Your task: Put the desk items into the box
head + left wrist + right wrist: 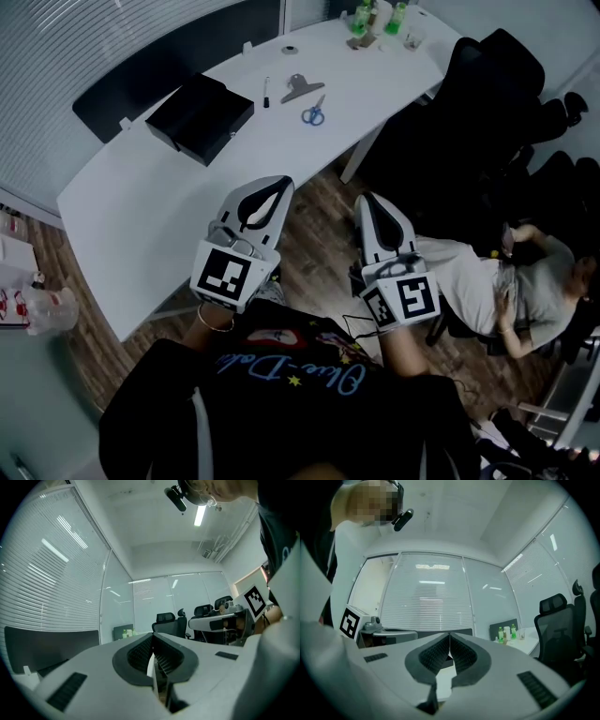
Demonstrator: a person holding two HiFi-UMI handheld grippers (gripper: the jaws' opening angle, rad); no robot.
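Observation:
A black box [200, 116] lies on the long white desk [141, 206]. Beyond it lie a black marker [266, 92], a metal clip [298, 87], blue-handled scissors [314, 112] and a small round white thing [290, 49]. My left gripper [273, 187] hovers over the desk's near edge, pointing level, its jaws closed together with nothing between them [153, 654]. My right gripper [368, 203] is beside it over the wooden floor, also shut and empty [449, 649]. Both are well short of the box and the items.
Green bottles [375, 17] and cups stand at the desk's far end. Black office chairs [492, 75] crowd the right side, and a seated person [511, 286] is at the right. A dark panel [159, 66] runs along the desk's back edge by the blinds.

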